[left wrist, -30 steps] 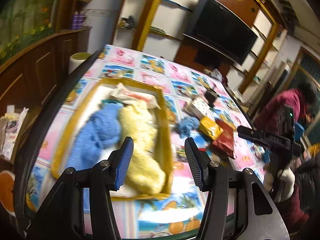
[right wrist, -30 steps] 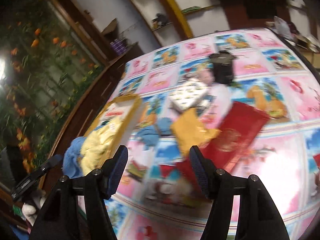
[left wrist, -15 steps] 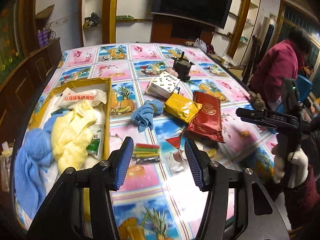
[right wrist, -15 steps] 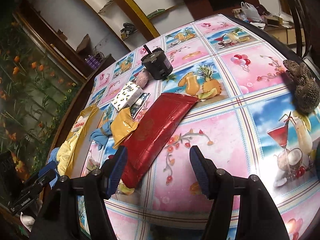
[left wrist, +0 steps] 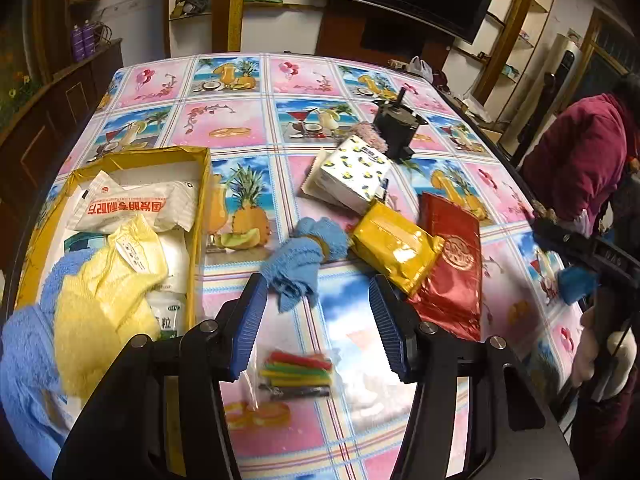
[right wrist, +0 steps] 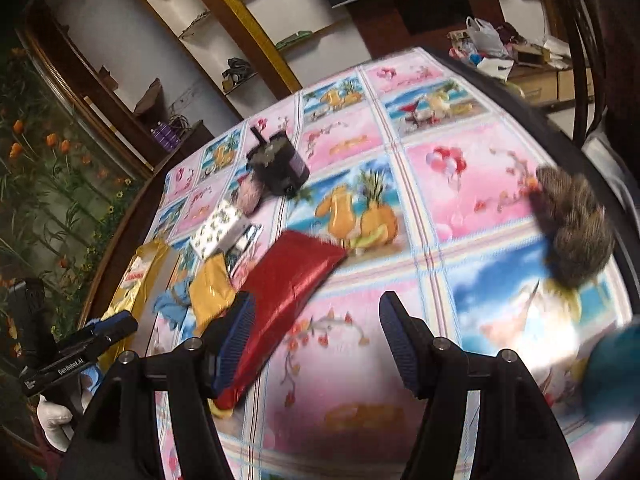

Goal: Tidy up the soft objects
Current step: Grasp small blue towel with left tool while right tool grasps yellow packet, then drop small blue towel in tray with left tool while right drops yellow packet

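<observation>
A yellow cardboard box at the table's left holds a yellow towel, a blue towel and white packets. A blue knitted glove lies on the tablecloth just ahead of my open, empty left gripper. My open, empty right gripper hovers over the pink cloth beside a red foil pouch. A brown furry toy lies at the right table edge in the right wrist view. A blurred blue object sits at the lower right there.
A yellow pouch, a red pouch, a lemon-print tissue pack, a pink fluffy ball, a black device and a bag of coloured sticks lie on the table. A person in a maroon coat stands at the right.
The left gripper has swung right from over the box towards the blue glove. The right gripper has swung right, bringing the brown furry toy into view. Both stay open.
</observation>
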The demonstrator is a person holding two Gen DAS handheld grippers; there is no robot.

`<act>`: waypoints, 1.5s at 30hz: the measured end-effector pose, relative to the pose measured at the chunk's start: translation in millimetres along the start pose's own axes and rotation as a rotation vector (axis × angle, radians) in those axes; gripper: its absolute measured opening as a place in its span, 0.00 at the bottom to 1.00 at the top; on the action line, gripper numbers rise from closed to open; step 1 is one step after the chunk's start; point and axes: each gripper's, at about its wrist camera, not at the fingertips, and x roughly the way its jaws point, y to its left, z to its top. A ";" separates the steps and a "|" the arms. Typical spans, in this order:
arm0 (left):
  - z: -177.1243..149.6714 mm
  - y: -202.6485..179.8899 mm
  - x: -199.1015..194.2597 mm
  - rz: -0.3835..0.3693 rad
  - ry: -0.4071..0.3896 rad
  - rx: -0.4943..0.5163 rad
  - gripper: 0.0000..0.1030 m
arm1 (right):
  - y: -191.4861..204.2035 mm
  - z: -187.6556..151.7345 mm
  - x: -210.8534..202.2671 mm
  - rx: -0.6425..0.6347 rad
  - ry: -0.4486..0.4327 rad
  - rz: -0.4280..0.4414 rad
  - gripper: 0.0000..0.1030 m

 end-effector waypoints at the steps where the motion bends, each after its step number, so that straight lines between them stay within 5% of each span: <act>1: 2.6 0.2 2.8 0.005 0.001 0.003 0.52 | 0.9 6.1 -0.4 -0.004 -0.011 -0.004 0.63; 10: 23.8 -10.9 44.3 0.122 0.032 0.180 0.52 | -18.6 57.2 -1.5 0.041 -0.114 -0.077 0.63; 14: 27.2 -10.7 71.3 0.126 0.108 0.202 0.52 | -42.3 79.9 -7.8 0.091 -0.169 -0.187 0.63; 16: 26.4 -10.5 83.9 0.127 0.152 0.206 0.52 | -57.7 89.4 -8.1 0.134 -0.180 -0.246 0.72; 20: 24.5 -19.1 87.1 0.138 0.149 0.259 0.52 | -83.7 98.4 1.0 0.186 -0.168 -0.338 0.73; 22: 24.0 -18.9 86.5 0.120 0.144 0.257 0.29 | -89.7 96.9 6.3 0.197 -0.163 -0.358 0.73; 38: 20.7 -8.4 29.2 -0.034 0.034 0.138 0.27 | 20.4 41.6 78.6 -0.027 0.140 -0.015 0.72; 45: 5.8 12.0 -18.5 -0.060 -0.044 0.069 0.27 | 119.8 12.8 100.4 -0.347 0.203 -0.012 0.72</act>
